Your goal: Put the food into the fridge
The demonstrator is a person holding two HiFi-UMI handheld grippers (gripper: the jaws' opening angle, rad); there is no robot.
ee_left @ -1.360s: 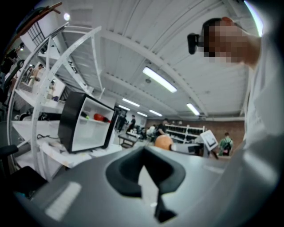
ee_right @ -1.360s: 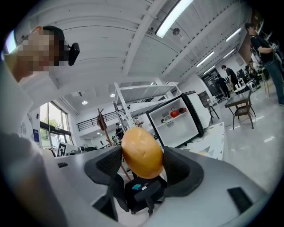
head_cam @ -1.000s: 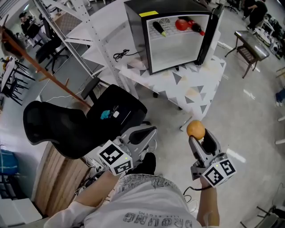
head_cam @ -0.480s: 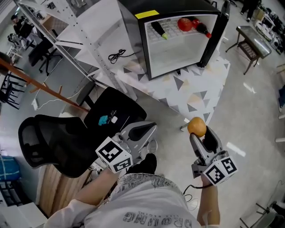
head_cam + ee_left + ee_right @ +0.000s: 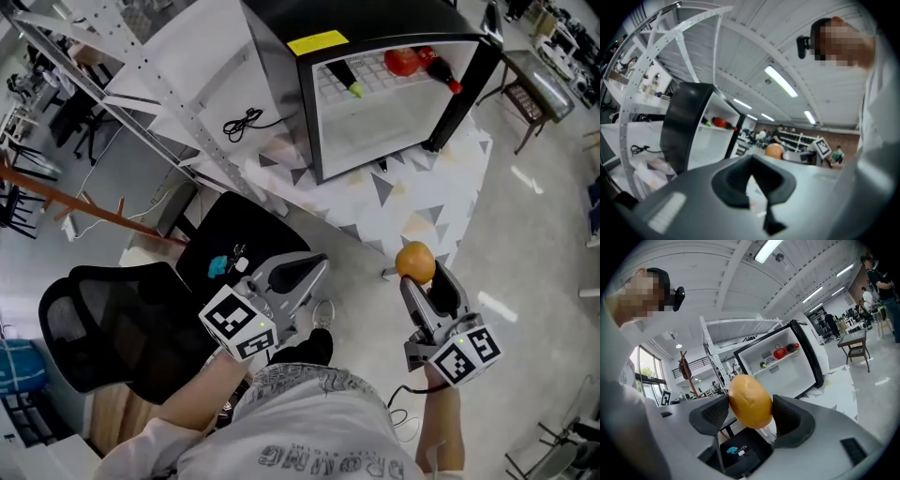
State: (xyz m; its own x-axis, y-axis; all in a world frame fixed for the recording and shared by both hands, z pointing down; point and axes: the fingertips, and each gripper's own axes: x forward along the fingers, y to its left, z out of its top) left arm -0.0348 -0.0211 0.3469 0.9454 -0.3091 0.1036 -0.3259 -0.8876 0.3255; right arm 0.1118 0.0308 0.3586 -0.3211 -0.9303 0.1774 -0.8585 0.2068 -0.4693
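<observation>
- The right gripper [image 5: 422,284] is grasping an orange [image 5: 414,262] in front of the open fridge [image 5: 279,89], well apart from it.
- The left gripper [image 5: 302,274] is holding its jaws together, empty.

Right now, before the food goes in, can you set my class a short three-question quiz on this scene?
1. True or false: the left gripper holds a piece of food.
2. What sits between the jaws of the right gripper?
A. a cup
B. an orange fruit
C. a spoon
3. Fill in the missing word: the door of the fridge stands ___.

Key: 1 false, its jaws are together on nothing; 2 B; 3 open.
</observation>
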